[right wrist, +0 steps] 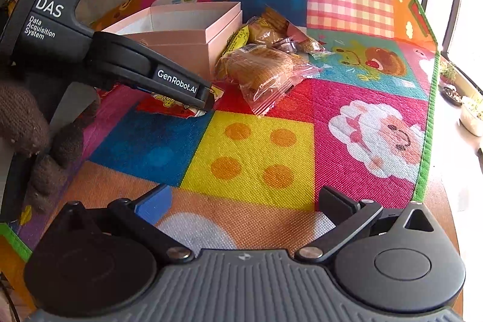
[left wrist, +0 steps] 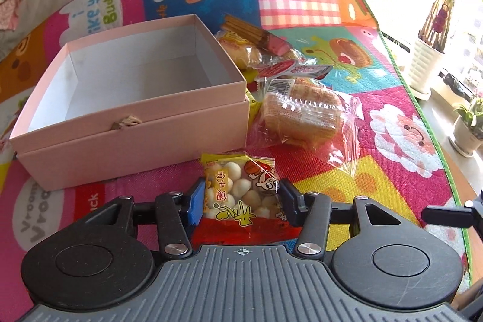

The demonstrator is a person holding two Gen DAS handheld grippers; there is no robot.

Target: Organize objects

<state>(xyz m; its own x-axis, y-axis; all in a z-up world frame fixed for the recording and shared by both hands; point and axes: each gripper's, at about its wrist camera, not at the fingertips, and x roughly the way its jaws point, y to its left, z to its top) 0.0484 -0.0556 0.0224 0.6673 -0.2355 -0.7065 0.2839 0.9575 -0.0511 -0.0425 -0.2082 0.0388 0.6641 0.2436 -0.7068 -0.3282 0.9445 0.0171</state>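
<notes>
We had the left gripper [left wrist: 240, 198] low over the play mat [left wrist: 389, 171], its jaws pinching a snack bag [left wrist: 238, 195] of small white round biscuits from both sides. The bag lay on the mat at the near edge of the scene, just in front of the right near corner of the pink box [left wrist: 132, 98]. From the right wrist view we saw the same gripper [right wrist: 205, 104] reaching in from the left, its tip down on the bag [right wrist: 169, 106].

The box stood open on the left of the mat, nothing visible inside its white interior. To its right a heap of wrapped snacks lay on the mat: a clear pack of cakes [left wrist: 305, 113] nearest us, touching or nearly touching the box's right wall, and farther back a bread roll [left wrist: 241, 49], a packet of chocolate sticks [left wrist: 253, 33] and a small red-and-white sachet [left wrist: 289, 70].

Our right gripper [right wrist: 244, 204] hovered over the near part of the mat, well apart from the heap, its jaws spread wide with nothing between them. A hand in a brown knitted glove [right wrist: 33, 141] showed at the far left of that view.
</notes>
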